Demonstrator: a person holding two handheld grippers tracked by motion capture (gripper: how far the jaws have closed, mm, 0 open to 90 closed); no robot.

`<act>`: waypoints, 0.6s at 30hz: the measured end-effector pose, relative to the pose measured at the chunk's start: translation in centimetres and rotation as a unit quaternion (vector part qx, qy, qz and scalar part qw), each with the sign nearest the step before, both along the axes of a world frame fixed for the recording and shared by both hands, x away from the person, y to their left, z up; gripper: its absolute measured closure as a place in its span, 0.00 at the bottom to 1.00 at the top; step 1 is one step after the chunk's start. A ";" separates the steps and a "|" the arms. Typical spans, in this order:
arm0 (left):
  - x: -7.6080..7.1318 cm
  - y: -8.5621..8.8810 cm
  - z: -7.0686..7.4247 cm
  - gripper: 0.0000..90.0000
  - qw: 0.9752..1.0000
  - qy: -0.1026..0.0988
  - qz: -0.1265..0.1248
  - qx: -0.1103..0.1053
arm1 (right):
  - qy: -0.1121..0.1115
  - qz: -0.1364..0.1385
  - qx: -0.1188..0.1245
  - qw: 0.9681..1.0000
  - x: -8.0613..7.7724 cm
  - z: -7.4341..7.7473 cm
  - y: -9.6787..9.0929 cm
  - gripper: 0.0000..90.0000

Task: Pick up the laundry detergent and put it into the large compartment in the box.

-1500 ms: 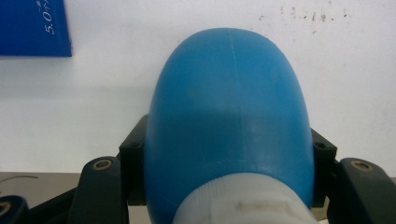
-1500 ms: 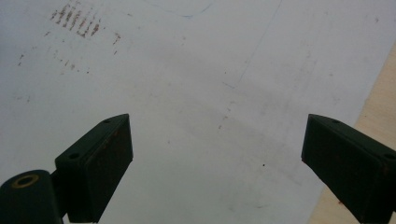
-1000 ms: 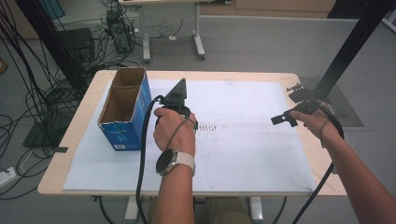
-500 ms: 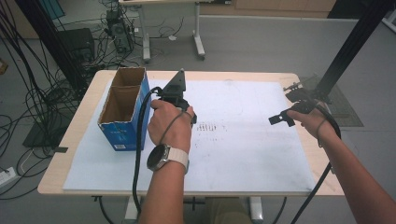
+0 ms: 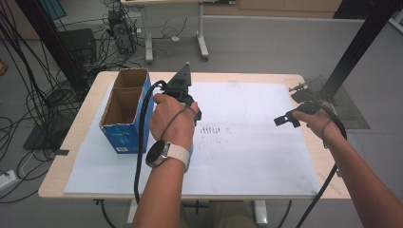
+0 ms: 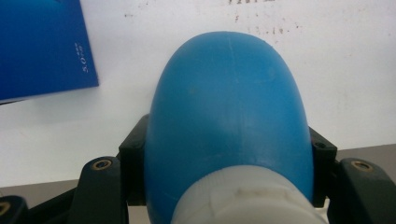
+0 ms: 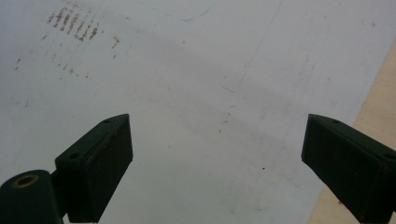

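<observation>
Between the left claw's [image 6: 224, 186] jaws sits a blue rounded bottle [image 6: 229, 107] with a white collar, clamped on both sides. Just left of that claw stands an open blue cardboard box [image 5: 124, 114] on the white-covered surface [image 5: 247, 156]. Right claw [image 7: 219, 172]: jaws spread wide, nothing between them, hanging above smudged sheet near the surface's right edge.

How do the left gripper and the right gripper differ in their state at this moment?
The left gripper is shut on a blue rounded object; the right gripper is open and holds nothing. The left gripper is beside the blue box; the right gripper is near the table's other edge. Both hang above the white sheet.
</observation>
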State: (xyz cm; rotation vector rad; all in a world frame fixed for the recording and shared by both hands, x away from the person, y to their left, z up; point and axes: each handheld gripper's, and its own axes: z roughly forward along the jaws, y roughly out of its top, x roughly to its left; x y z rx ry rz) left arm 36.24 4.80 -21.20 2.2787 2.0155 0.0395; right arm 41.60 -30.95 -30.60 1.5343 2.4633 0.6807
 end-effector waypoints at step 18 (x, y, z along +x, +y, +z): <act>0.1 0.6 3.1 0.42 1.000 -0.016 -0.012 0.004 | -0.004 -0.006 0.005 1.000 0.3 0.9 -0.4 0.10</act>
